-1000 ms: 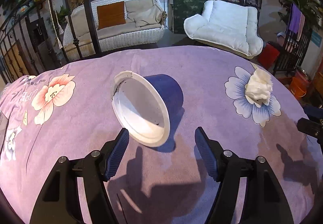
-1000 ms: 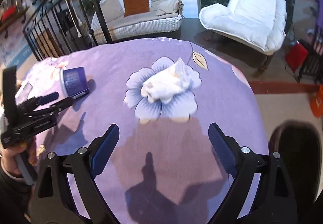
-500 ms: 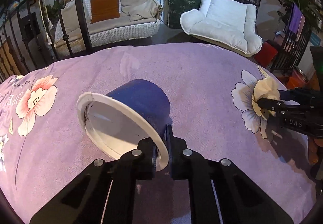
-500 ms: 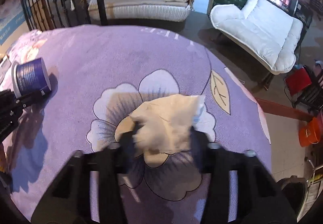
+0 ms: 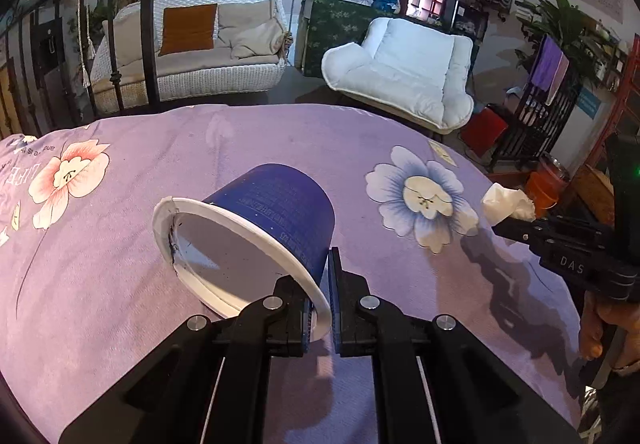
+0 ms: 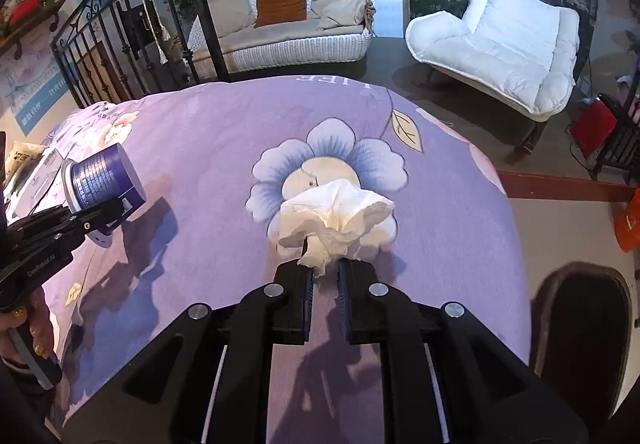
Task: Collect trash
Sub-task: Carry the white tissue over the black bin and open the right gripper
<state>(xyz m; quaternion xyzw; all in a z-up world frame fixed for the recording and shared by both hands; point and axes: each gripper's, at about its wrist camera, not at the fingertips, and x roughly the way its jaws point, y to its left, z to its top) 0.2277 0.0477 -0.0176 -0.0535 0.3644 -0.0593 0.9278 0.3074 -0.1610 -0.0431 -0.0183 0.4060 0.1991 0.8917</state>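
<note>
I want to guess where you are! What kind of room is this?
Probably a lounge or sitting area, maybe in a shop or cafe. There's a white wicker sofa with an orange cushion, a big padded white armchair, and a table under a purple flowered cloth.

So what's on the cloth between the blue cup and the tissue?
Nothing but the purple cloth and its printed blue flower separates cup from tissue, clearest in the right wrist view.
</note>
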